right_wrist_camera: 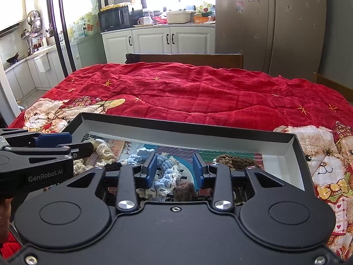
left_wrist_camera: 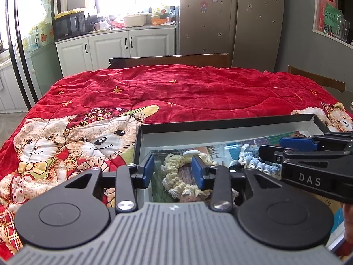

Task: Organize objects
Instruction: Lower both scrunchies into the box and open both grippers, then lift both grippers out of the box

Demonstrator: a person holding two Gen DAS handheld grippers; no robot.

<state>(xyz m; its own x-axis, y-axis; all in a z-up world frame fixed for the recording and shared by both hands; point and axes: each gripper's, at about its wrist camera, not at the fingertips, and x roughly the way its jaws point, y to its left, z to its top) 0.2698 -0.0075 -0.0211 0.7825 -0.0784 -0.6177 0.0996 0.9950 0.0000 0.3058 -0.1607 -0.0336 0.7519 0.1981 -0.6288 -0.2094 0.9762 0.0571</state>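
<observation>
Crocheted scrunchies [left_wrist_camera: 176, 176] in box [left_wrist_camera: 220, 130], left claw [left_wrist_camera: 173, 171] apart, right claw [right_wrist_camera: 175, 169] apart, neither gripping.

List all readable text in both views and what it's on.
"DAS": on the right gripper body, left wrist view.
"GenRobot.AI": on the left gripper body, right wrist view.
Microwave brand: too small to read.
Green and red packets on the wall shelf: printed characters, too blurred to read.
</observation>
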